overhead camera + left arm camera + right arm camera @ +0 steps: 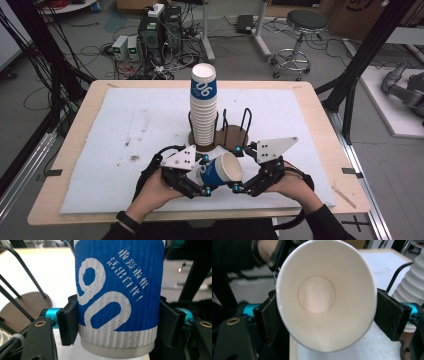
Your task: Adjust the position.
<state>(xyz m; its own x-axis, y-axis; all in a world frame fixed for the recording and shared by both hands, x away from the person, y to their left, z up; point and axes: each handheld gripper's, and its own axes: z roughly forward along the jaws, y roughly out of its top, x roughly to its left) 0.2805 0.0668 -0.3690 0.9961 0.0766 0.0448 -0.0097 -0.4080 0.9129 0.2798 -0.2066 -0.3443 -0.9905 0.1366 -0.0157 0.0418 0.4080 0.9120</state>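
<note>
Nearest the high camera, two hands come up from the bottom edge, each bearing a gripper, and between them lies a blue-and-white paper cup tipped on its side, its open mouth turned toward the right hand. Left gripper clamps the cup low on its ribbed blue wall near the base; in the left gripper view both black pads press flat against the cup, one on each side. Right gripper stands at the cup's mouth, and in the right gripper view its pads sit against opposite sides of the white rim, which looks squeezed to an oval, so its jaws are spread wide around that rim. Just behind the cup, farther up the white mat, a tall stack of matching cups stands upright in a dark wire holder on a round brown base. Beyond the stack lies the wooden table's far edge.
</note>
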